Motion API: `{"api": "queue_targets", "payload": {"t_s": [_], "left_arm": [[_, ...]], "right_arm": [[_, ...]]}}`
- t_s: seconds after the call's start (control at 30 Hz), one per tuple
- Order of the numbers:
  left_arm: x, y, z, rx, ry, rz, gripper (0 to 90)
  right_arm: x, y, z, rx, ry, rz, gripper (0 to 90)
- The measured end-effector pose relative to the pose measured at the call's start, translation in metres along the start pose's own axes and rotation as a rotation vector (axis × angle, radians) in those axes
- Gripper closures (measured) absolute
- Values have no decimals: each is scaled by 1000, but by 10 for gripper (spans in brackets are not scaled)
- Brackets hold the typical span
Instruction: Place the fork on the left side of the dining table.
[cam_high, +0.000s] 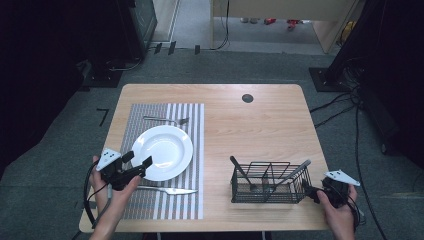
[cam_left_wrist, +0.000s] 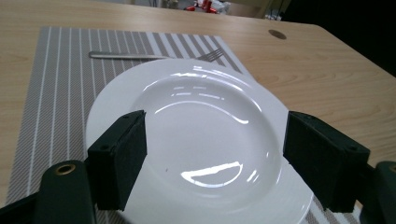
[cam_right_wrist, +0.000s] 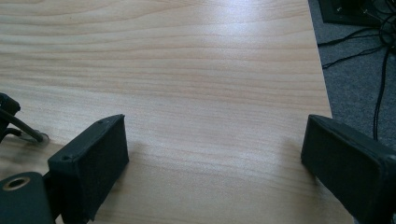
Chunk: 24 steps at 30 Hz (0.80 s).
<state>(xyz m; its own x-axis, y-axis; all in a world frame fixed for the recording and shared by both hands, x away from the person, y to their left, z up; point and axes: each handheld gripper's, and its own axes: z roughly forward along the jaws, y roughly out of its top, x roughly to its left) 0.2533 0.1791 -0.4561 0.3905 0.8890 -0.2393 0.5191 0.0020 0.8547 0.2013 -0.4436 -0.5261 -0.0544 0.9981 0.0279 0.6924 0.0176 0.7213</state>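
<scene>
Plate (cam_left_wrist: 201, 135) looks glazed, slippery and breakable; left gripper (cam_left_wrist: 212, 158) hovers with jaws released, so grip the near rim firmly.

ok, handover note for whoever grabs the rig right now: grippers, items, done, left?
Left hand-held gripper: open, jaws on either side of the near-left rim of the white plate, holding nothing.
Right hand-held gripper: open, empty, over bare table by the right end of the wire caddy.
Items: plate on the striped placemat; fork beyond the plate, knife on its near side. Caddy holds a few utensils.
Done: plate, fork and knife laid out.
Left: probably the rest of the setting from the caddy; check plate placement first.
</scene>
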Motion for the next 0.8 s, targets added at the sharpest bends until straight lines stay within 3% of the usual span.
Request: {"api": "queue_targets", "payload": {"t_s": [0.17, 0.33, 0.47, 0.53, 0.67, 0.8], "left_arm": [[9, -18, -13, 12, 0, -26, 225], [17, -35, -25, 17, 25, -38, 225], [26, -51, -32, 39, 56, -19, 225], [30, -58, -34, 53, 49, -37, 225], [32, -66, -36, 74, 52, -10, 228], [36, -77, -37, 100, 27, -22, 223]], "right_arm": [[0, 0, 0, 0, 0, 0, 73], [0, 0, 0, 0, 0, 0, 73], [0, 0, 0, 0, -1, 1, 72], [0, 0, 0, 0, -1, 1, 72], [0, 0, 0, 0, 1, -3, 71], [0, 0, 1, 0, 2, -4, 70]]}}
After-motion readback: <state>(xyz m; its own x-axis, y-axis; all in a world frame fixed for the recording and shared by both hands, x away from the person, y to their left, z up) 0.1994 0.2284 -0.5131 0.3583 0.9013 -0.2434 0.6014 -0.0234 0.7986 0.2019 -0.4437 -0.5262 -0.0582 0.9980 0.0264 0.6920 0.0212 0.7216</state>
